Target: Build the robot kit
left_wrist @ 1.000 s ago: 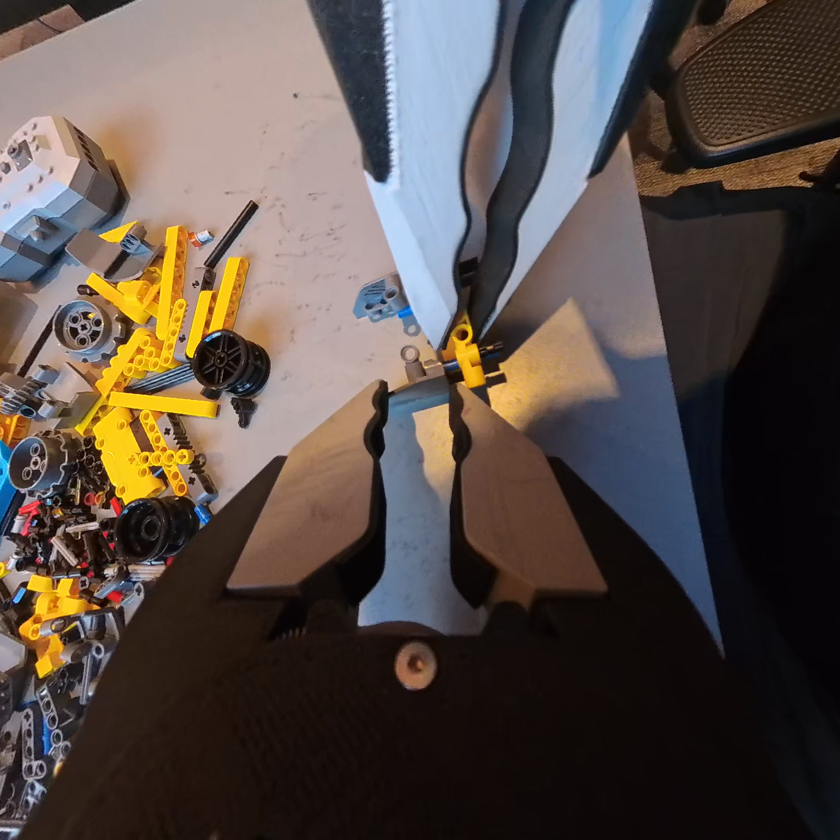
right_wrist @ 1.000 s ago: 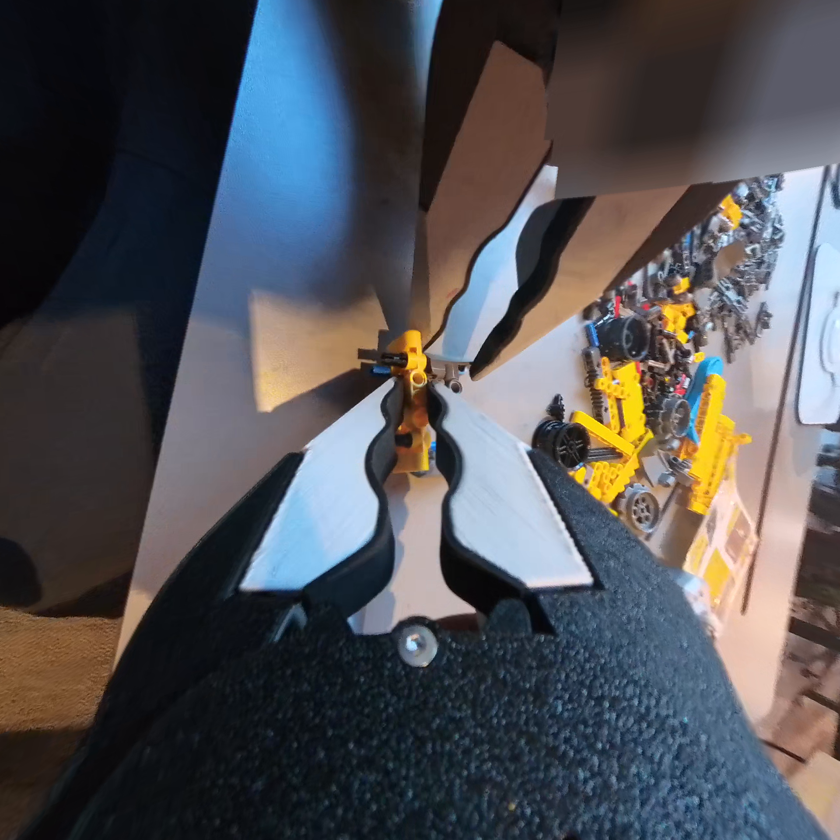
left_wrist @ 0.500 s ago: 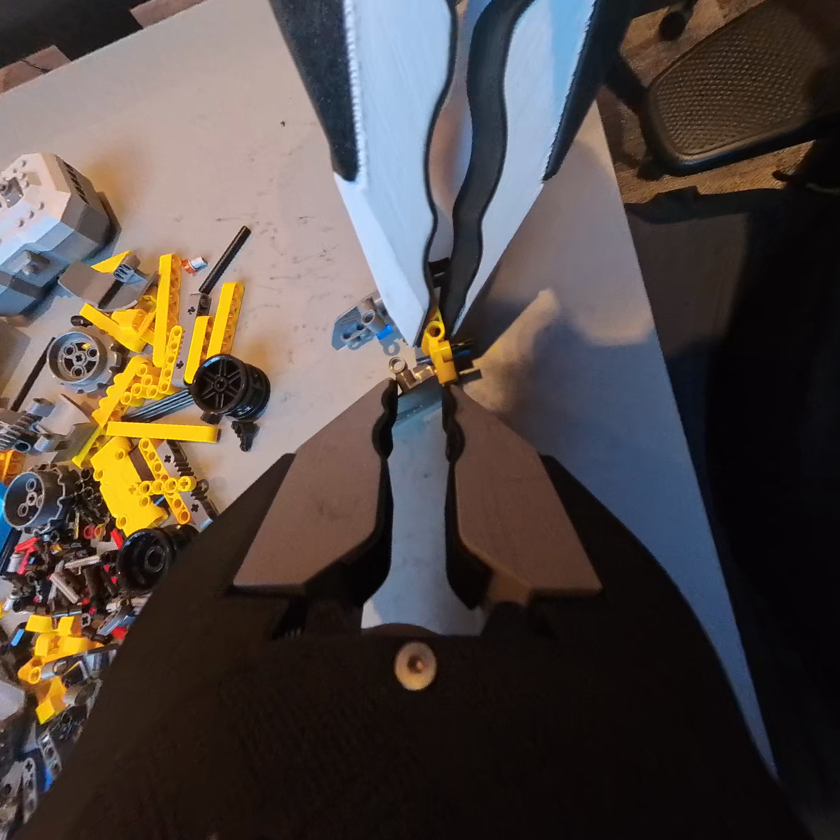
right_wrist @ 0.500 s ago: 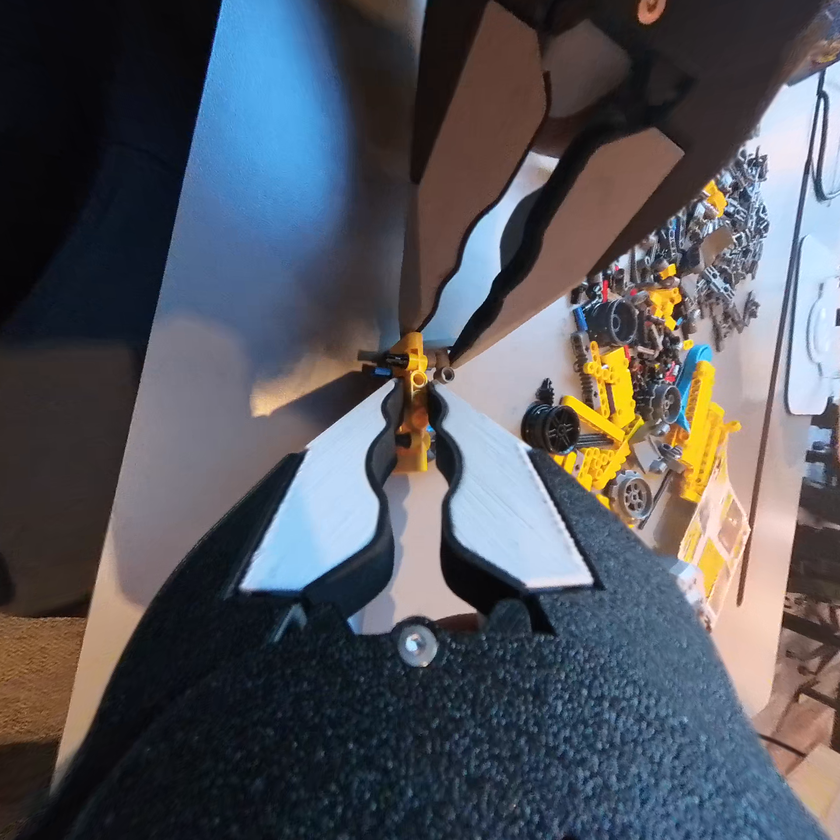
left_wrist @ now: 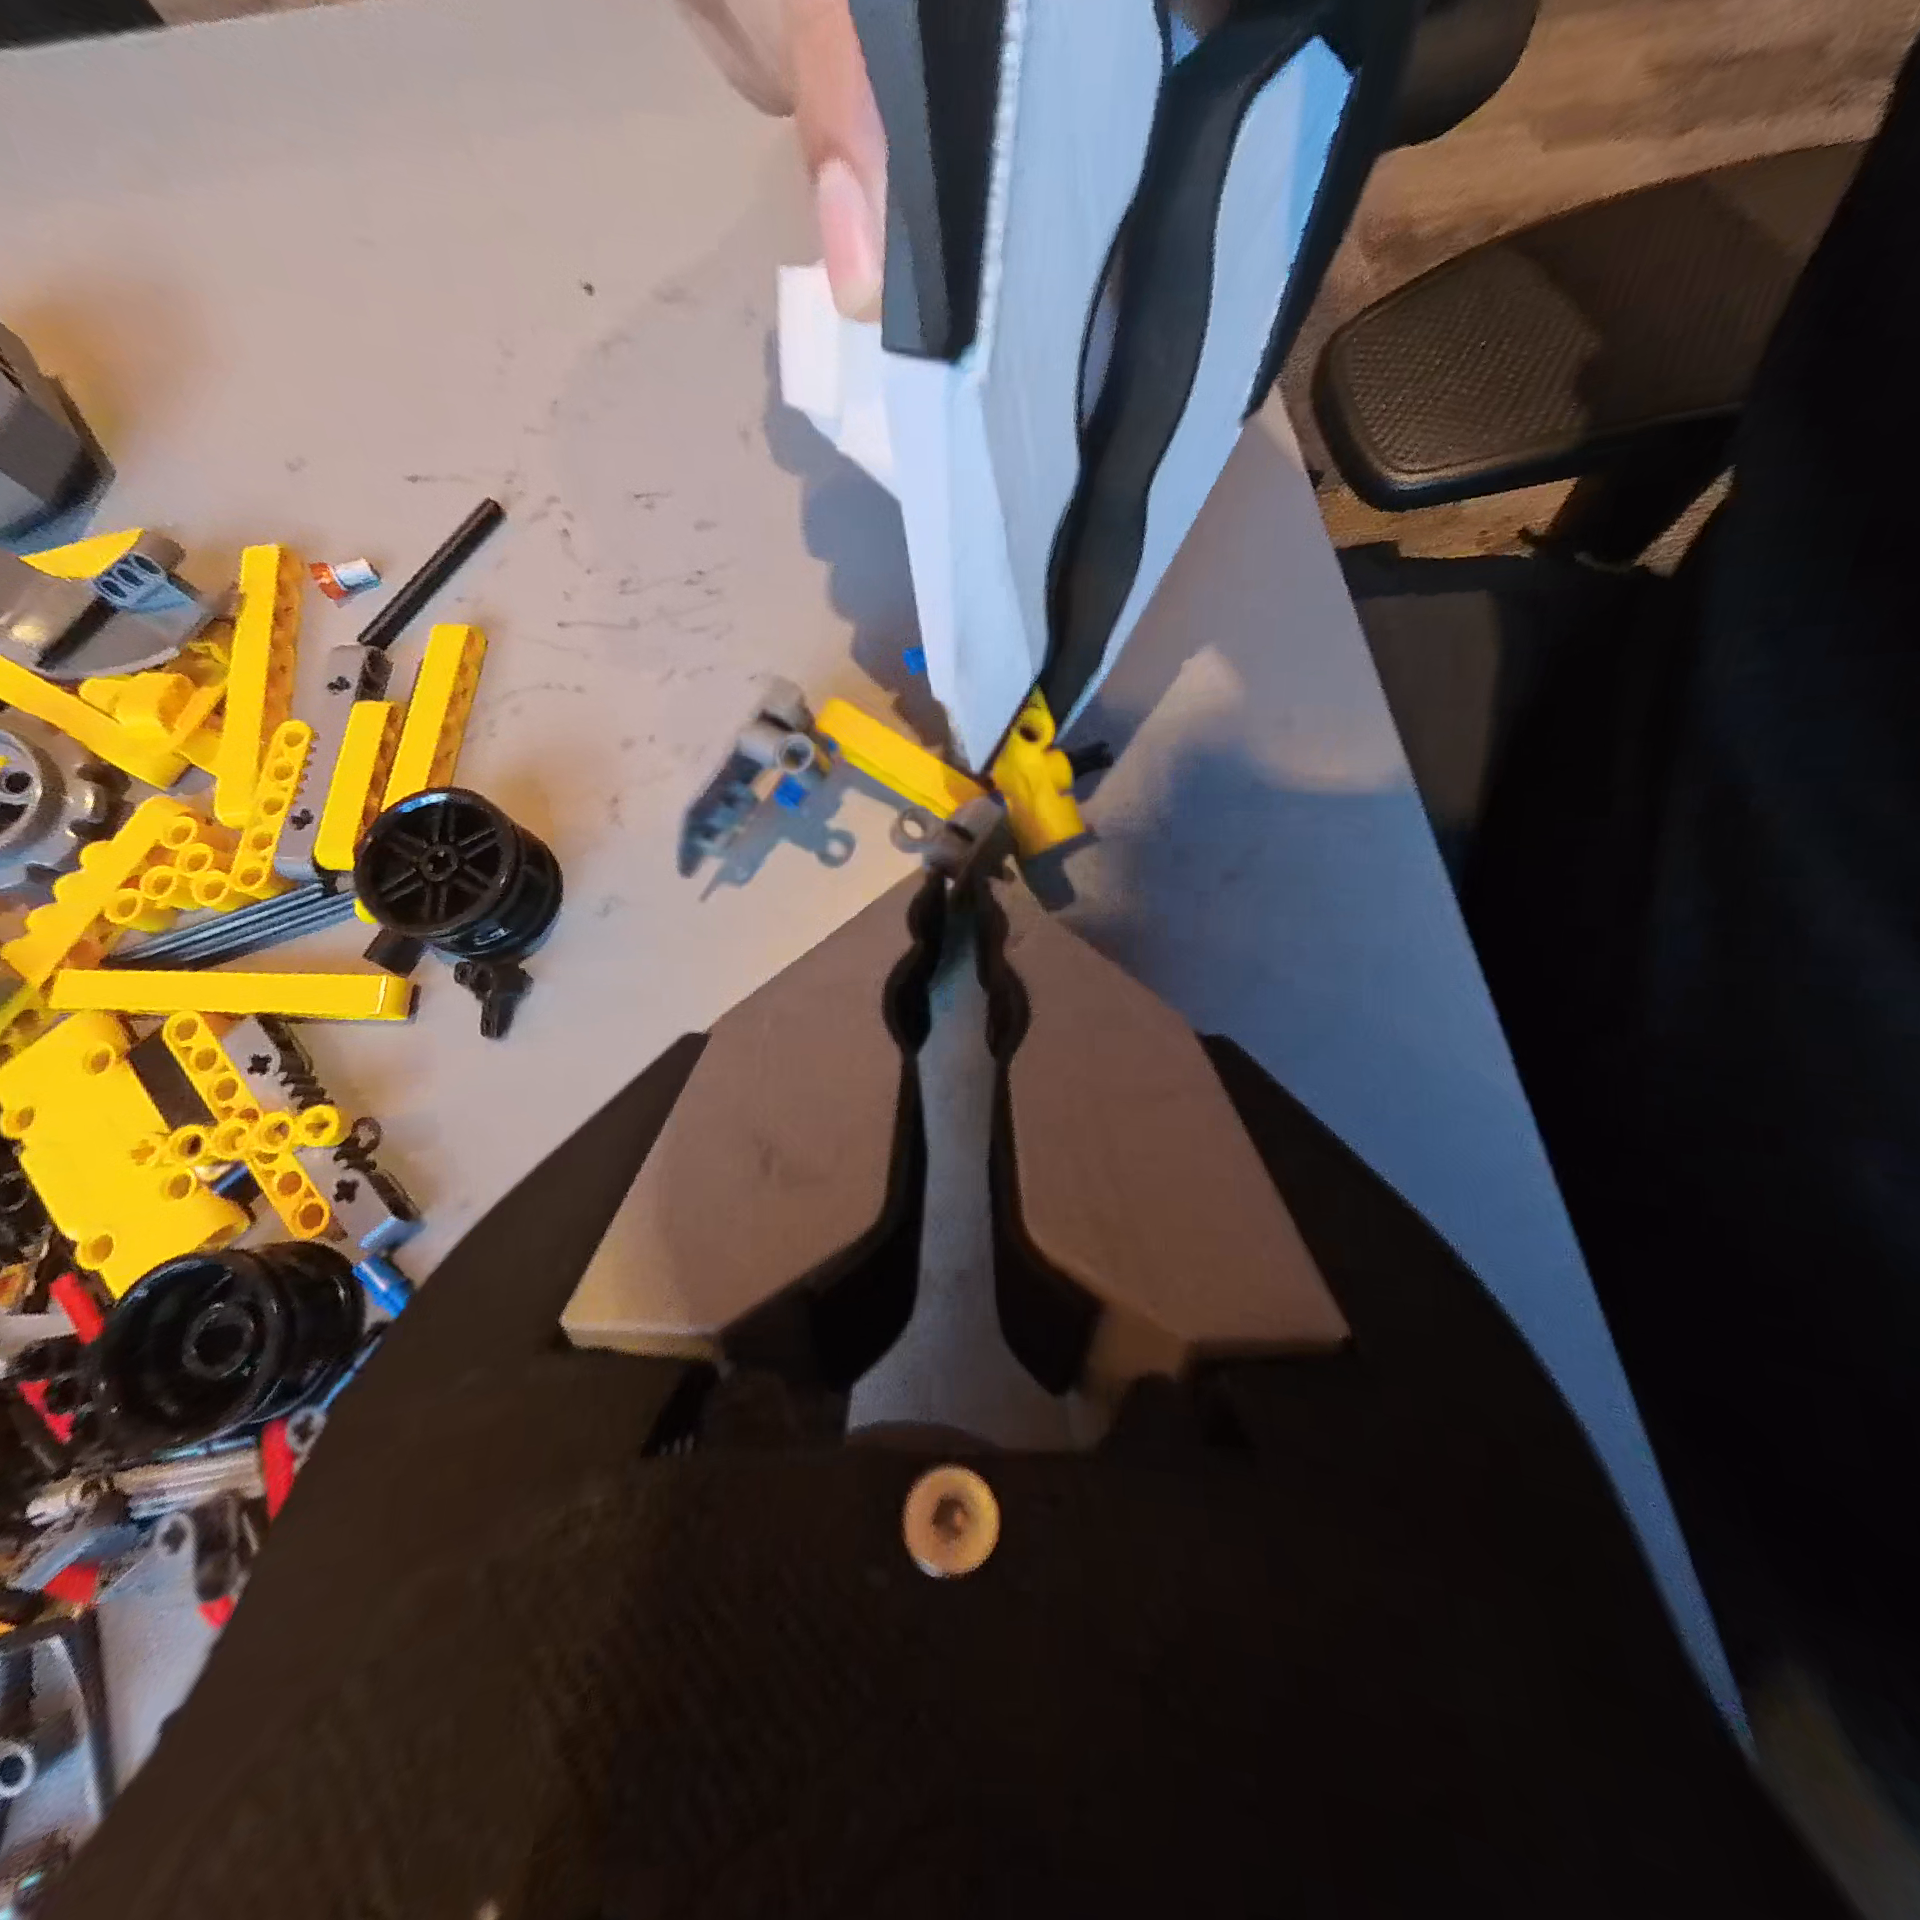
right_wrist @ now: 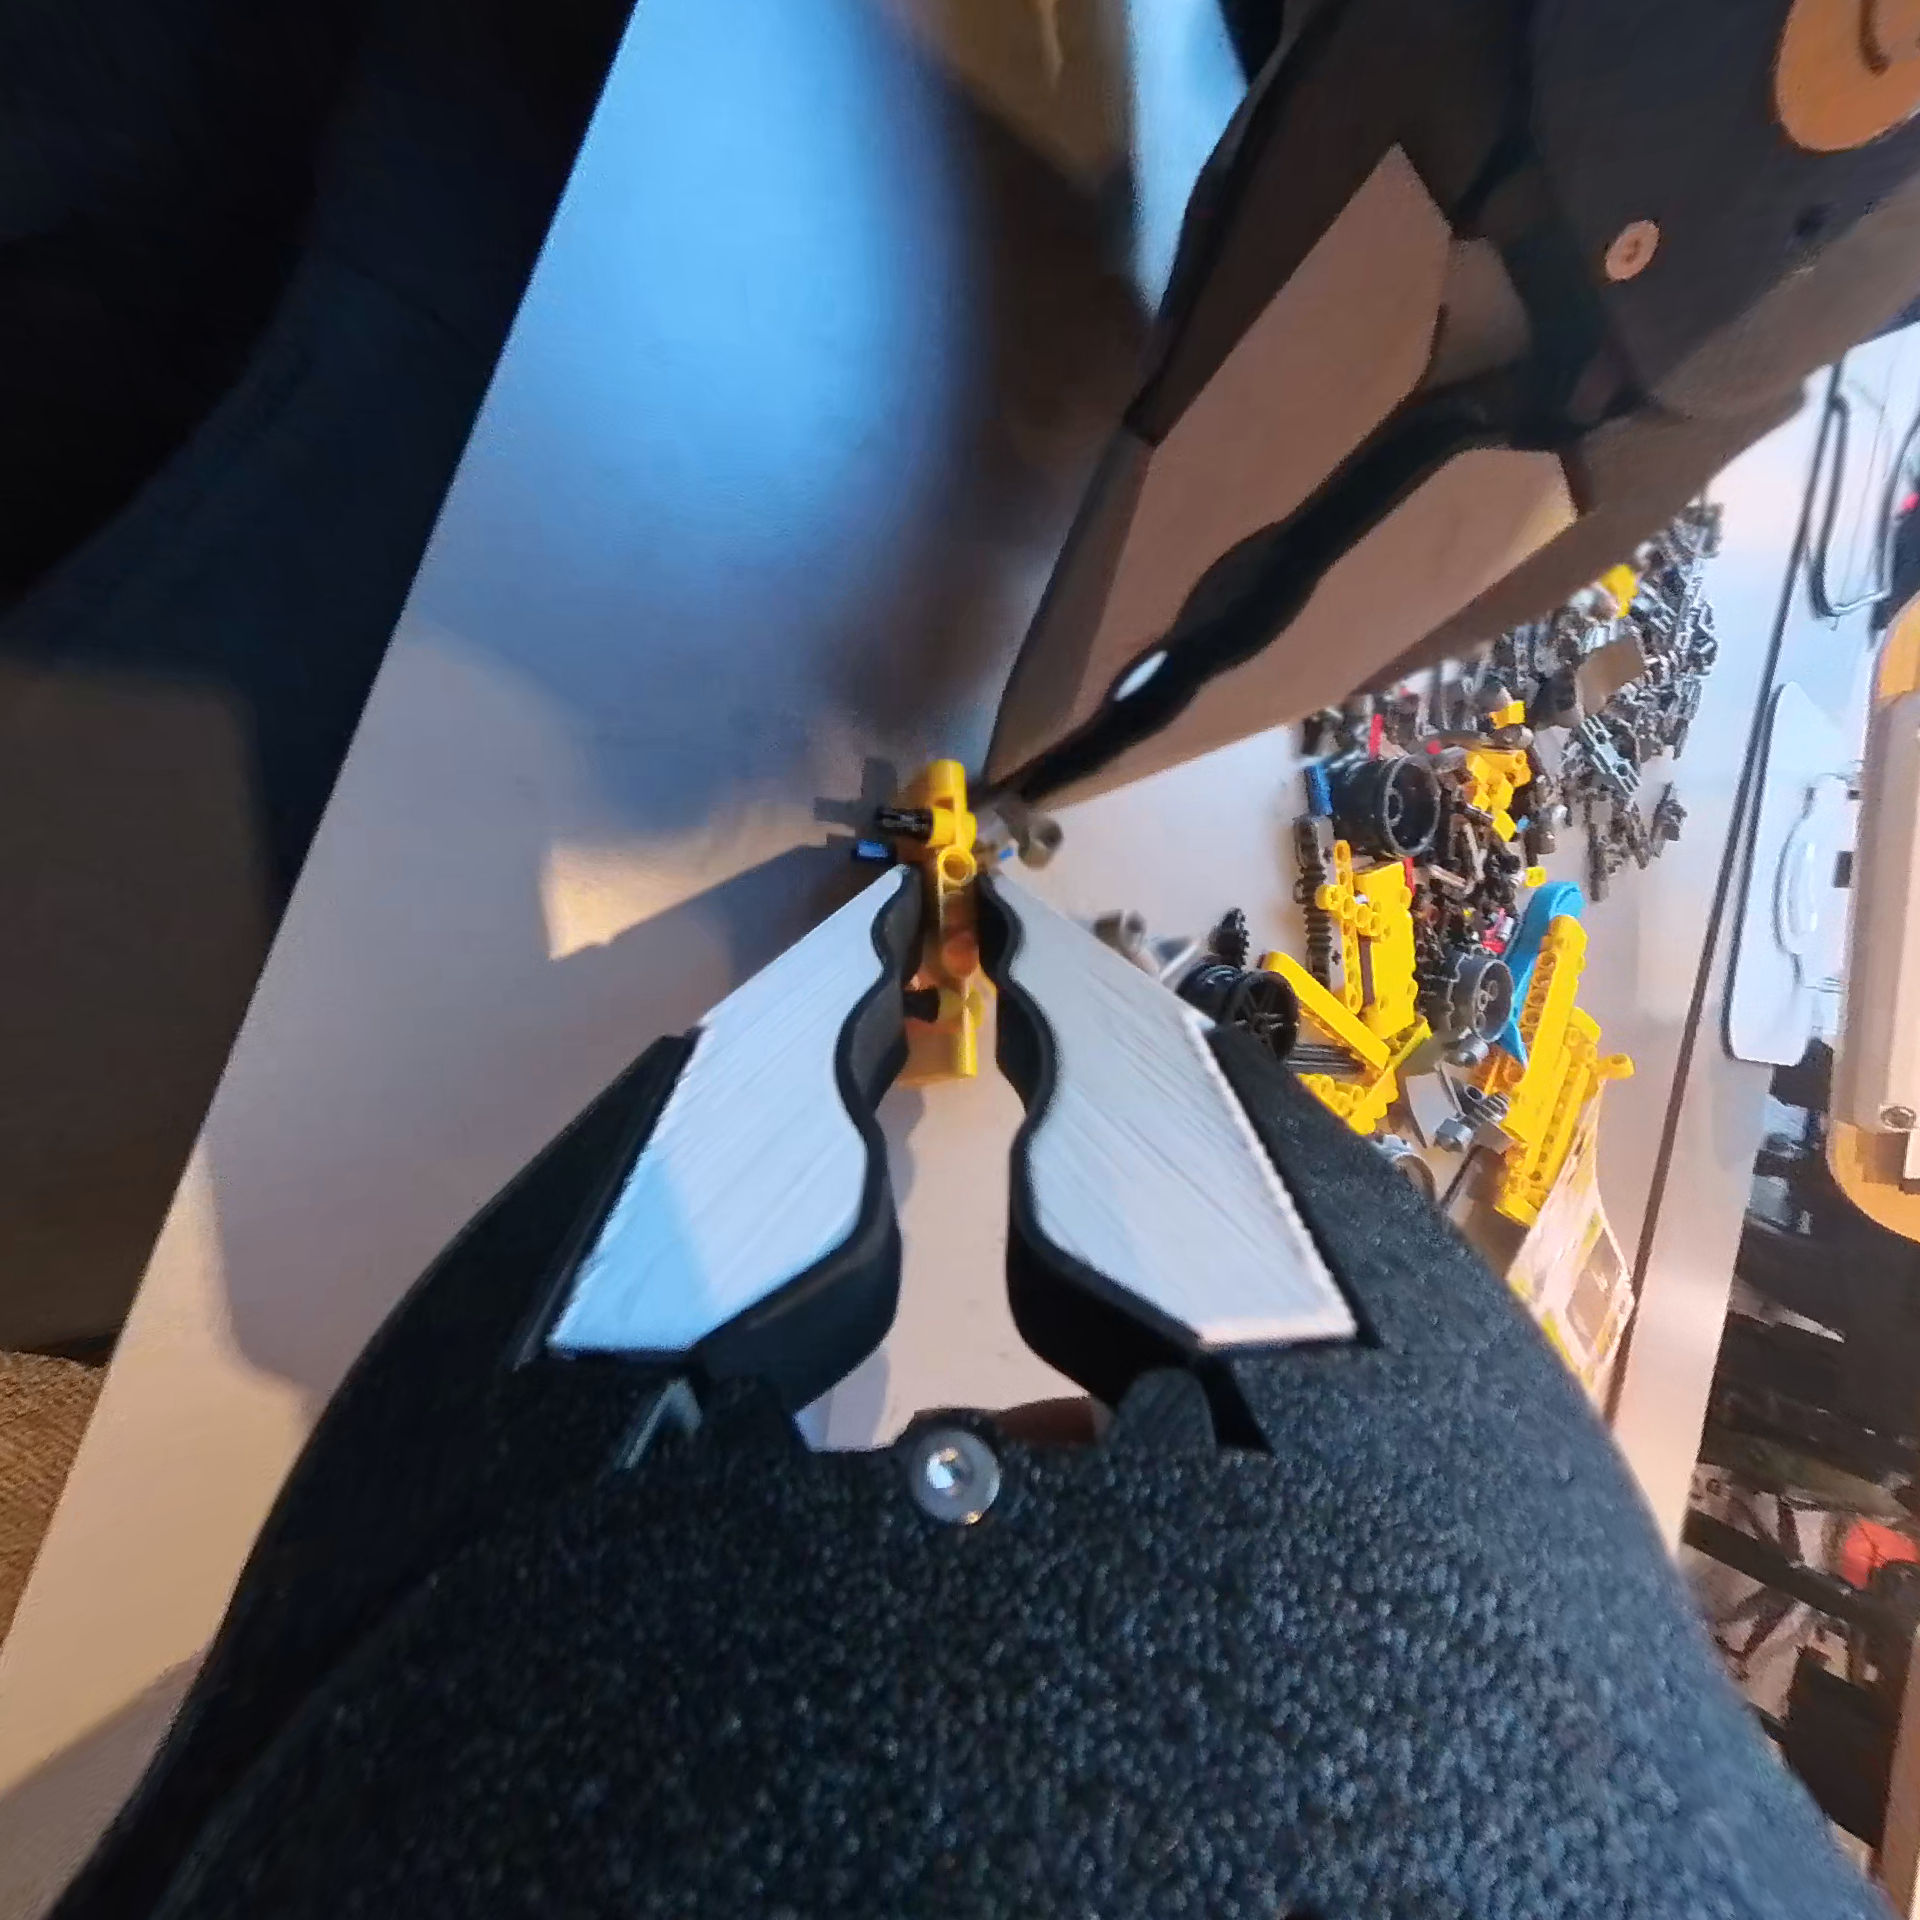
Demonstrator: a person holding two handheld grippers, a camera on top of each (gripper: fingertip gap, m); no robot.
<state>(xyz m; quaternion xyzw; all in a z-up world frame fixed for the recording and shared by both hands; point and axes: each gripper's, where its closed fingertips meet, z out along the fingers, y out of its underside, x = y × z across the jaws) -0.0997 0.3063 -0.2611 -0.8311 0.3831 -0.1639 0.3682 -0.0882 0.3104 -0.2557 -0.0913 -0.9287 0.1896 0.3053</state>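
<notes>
My left gripper (left_wrist: 966, 883) is shut on a small grey connector piece (left_wrist: 961, 831) just above the pale table (left_wrist: 644, 343). My right gripper (right_wrist: 945, 883), with white fingers (right_wrist: 1122, 1122), is shut on a yellow pin-connector piece (right_wrist: 940, 935) that has black and blue pins at its end. The two pieces meet tip to tip. In the left wrist view the right gripper (left_wrist: 1039, 717) comes down from the top with the yellow piece (left_wrist: 1034, 779). In the right wrist view the left gripper (right_wrist: 1013, 795) comes in from the upper right with the grey piece (right_wrist: 1039, 836).
A pile of yellow, black and grey building pieces (left_wrist: 208, 935) with a black wheel (left_wrist: 457, 873) lies at the left. A small grey-and-blue assembly (left_wrist: 769, 769) and a yellow beam (left_wrist: 894, 758) lie beside the fingertips. The table edge (left_wrist: 1403, 779) runs close on the right, with a dark chair (left_wrist: 1455, 364) beyond it. A finger (left_wrist: 842, 208) shows at the top. My left and right fingertips are right by each other.
My left gripper's jaws have closed in tighter on the grey piece. The right gripper has swung more upright, uncovering a yellow beam by the grey assembly. A finger has come into view.
</notes>
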